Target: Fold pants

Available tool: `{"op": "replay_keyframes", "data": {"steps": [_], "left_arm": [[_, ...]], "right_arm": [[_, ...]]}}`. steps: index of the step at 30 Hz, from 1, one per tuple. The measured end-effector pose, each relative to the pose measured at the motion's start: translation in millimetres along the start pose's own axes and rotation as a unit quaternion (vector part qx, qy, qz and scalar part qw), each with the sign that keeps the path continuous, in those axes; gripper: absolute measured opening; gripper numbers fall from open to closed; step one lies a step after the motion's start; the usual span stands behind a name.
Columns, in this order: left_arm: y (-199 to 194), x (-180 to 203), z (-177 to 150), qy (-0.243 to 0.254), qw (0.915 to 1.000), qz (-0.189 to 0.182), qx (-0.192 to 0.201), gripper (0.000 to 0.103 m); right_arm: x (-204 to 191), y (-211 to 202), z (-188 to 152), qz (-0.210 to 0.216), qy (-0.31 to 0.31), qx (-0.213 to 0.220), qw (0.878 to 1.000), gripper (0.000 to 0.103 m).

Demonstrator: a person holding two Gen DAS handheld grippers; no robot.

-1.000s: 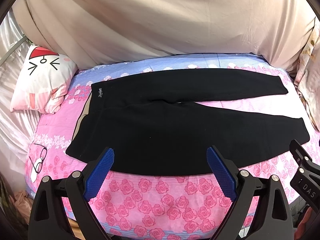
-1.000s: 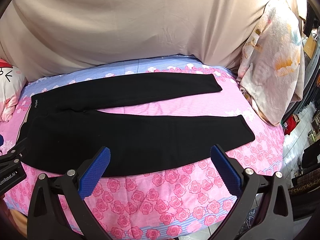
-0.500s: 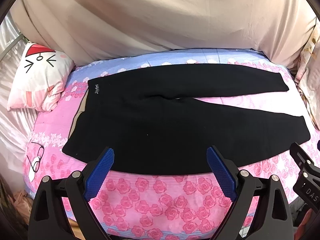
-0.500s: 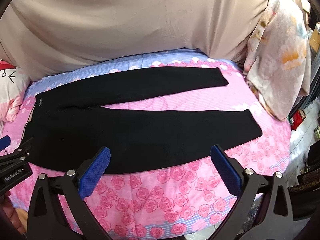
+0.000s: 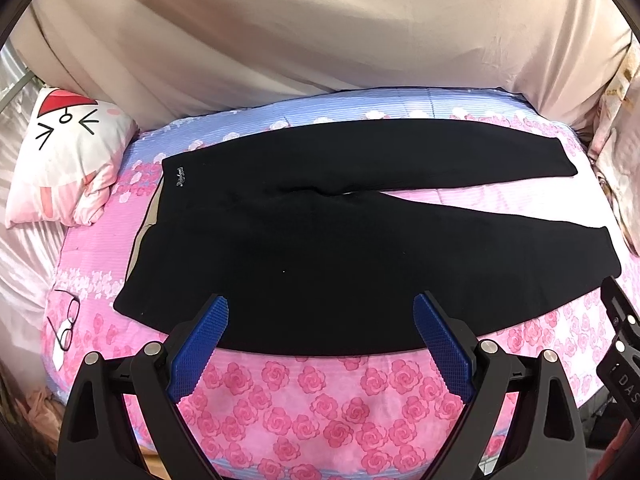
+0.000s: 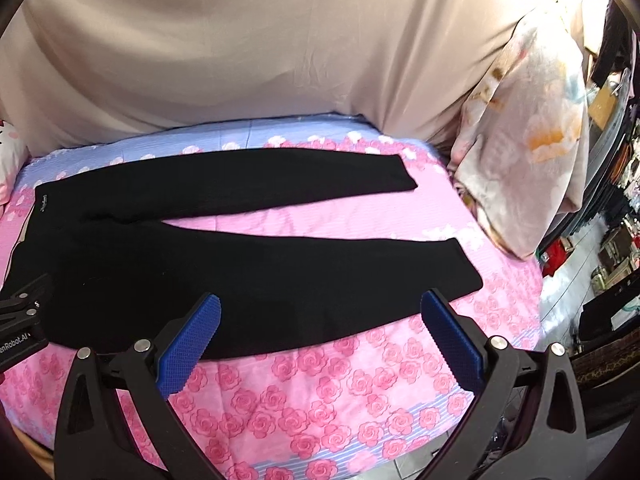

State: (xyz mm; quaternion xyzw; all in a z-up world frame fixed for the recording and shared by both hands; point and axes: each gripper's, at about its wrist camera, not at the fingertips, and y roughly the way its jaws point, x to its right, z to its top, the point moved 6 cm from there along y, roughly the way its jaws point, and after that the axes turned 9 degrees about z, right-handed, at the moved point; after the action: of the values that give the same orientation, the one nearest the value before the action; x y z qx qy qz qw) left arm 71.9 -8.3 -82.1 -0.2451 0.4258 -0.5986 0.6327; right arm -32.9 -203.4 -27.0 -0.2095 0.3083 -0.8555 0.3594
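Black pants [image 5: 340,248] lie flat on a pink rose-print bed [image 5: 320,408], waistband at the left, both legs spread apart toward the right. They also show in the right wrist view [image 6: 248,268]. My left gripper [image 5: 322,320] is open and empty, held above the near edge of the pants at the hip. My right gripper [image 6: 320,316] is open and empty, above the near leg's lower edge. Each gripper's body shows at the edge of the other's view, the right one [image 5: 620,352] and the left one [image 6: 20,320].
A white cat-face pillow [image 5: 64,160] lies at the bed's left end. Eyeglasses [image 5: 66,324] rest near the left front corner. A floral quilt [image 6: 528,132] is bunched at the right end. A beige curtain [image 5: 320,28] hangs behind. Floor and clutter [image 6: 600,260] lie beyond the right side.
Both grippers have shifted slightly closer over the bed; the pants sit a little lower and larger in view. The pants have not moved and the jaws stayed open.
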Motion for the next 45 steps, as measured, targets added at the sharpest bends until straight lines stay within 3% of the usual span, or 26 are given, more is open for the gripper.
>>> {"op": "replay_keyframes", "data": {"steps": [9,13,16,20,23,25,29,31,38,40,43,45], "left_arm": [[2,4,9,0.000,0.9995,-0.016,0.027,0.092],[17,-5,24,-0.013,0.9990,0.001,0.042,0.092],[46,-14,45,-0.011,0.9994,0.010,0.032,0.092],[100,-30,70,-0.034,0.9989,0.029,-0.014,0.092],[136,-42,80,-0.084,0.9954,0.008,-0.046,0.092],[152,-48,85,-0.109,0.9927,-0.002,-0.051,0.092],[172,-48,91,-0.099,0.9928,0.050,-0.046,0.092],[180,-45,92,-0.092,0.9922,0.070,-0.047,0.092],[191,-33,88,-0.094,0.9910,0.081,-0.051,0.092],[193,-32,88,-0.091,0.9911,0.084,-0.049,0.092],[198,-36,91,-0.092,0.9912,0.083,-0.046,0.092],[203,-44,93,-0.097,0.9904,0.085,-0.048,0.092]], "right_arm": [[-2,21,4,0.084,0.013,-0.034,0.996,0.098],[37,53,35,0.085,0.027,-0.014,0.996,0.098],[85,109,80,0.076,0.008,0.002,0.997,0.098],[161,221,128,0.081,0.028,-0.049,0.995,0.098],[221,309,151,0.112,0.095,-0.093,0.985,0.098],[241,344,161,0.110,0.101,-0.100,0.984,0.098],[254,385,175,0.108,0.058,-0.106,0.987,0.098],[256,399,179,0.132,0.045,-0.103,0.985,0.098],[262,437,182,0.160,0.019,-0.112,0.981,0.098],[258,440,184,0.167,0.005,-0.097,0.981,0.098],[256,442,189,0.175,0.002,-0.083,0.981,0.085],[254,444,194,0.185,0.002,-0.079,0.979,0.061]]}}
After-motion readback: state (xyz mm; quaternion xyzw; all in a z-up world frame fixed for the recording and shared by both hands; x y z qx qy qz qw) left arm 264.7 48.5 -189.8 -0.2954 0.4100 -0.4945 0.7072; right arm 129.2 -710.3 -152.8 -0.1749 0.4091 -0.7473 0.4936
